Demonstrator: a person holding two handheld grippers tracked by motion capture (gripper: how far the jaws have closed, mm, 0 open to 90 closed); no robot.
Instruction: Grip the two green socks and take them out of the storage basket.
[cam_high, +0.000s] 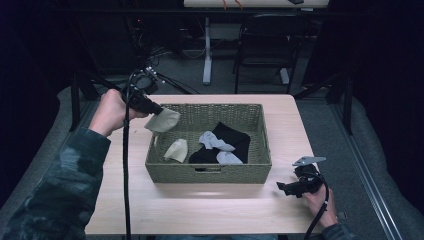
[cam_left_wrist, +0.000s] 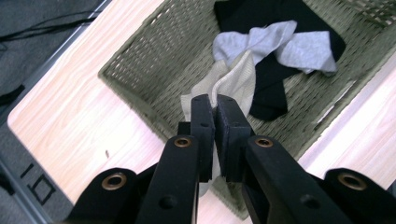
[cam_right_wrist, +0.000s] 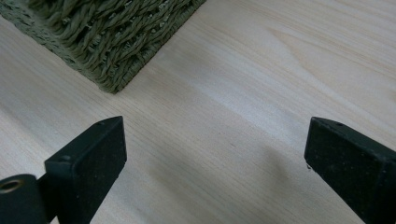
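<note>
My left gripper (cam_high: 159, 111) is shut on a cream sock (cam_high: 163, 120) and holds it up over the back left corner of a green wicker basket (cam_high: 207, 172). In the left gripper view the jaws (cam_left_wrist: 215, 100) pinch the cream sock (cam_left_wrist: 233, 79), which hangs over the basket (cam_left_wrist: 135, 88). A second cream sock (cam_high: 176, 150) lies in the basket's left part. Beside it are a black sock (cam_high: 232, 140) and two grey socks (cam_high: 214, 141). My right gripper (cam_high: 285, 188) rests low at the table's front right, open, with nothing between its jaws (cam_right_wrist: 212, 140).
The basket stands in the middle of a light wooden table (cam_high: 200, 205). Its front right corner (cam_right_wrist: 107, 42) lies just ahead of the right gripper. Bare tabletop (cam_right_wrist: 280, 60) runs along the front and both sides. Chairs and a table leg (cam_high: 207, 50) stand behind.
</note>
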